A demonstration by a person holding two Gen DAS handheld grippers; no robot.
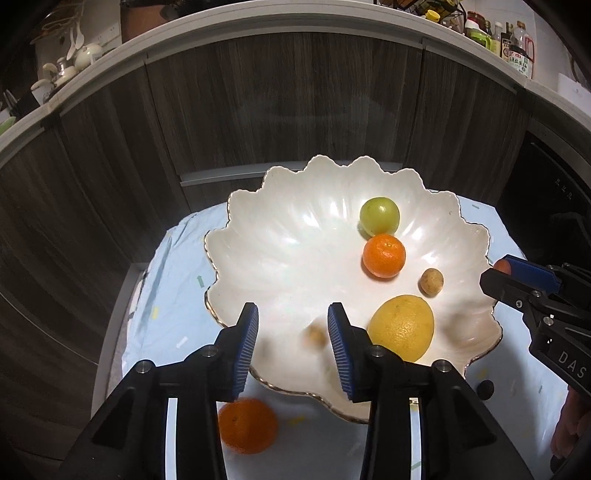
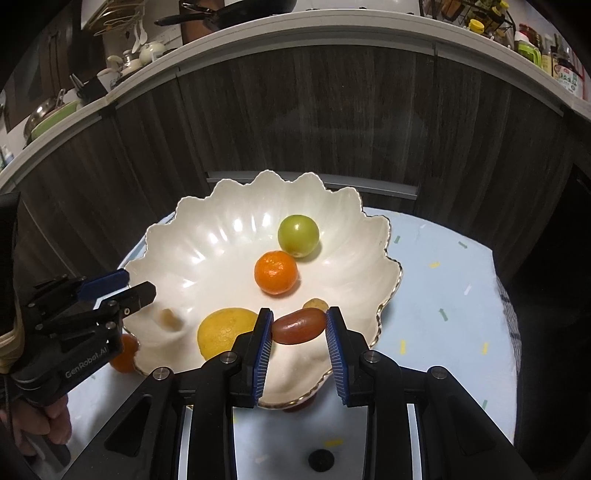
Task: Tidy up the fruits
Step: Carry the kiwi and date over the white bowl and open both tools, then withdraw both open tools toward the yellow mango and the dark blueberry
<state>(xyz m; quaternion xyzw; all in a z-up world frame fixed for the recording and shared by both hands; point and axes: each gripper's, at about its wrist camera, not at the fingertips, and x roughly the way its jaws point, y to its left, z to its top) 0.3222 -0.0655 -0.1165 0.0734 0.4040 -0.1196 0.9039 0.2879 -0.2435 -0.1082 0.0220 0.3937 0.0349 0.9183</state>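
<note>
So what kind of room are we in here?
Most likely a home kitchen. A counter curves above dark wood cabinet doors, carrying a frying pan, sauce bottles and crockery. In front of it, a scalloped white fruit bowl stands on a small cloth-covered table.

My right gripper pinches an oblong reddish-brown fruit between its blue ribbed pads, over the near rim of the scalloped white ceramic bowl holding a green round fruit.
</note>
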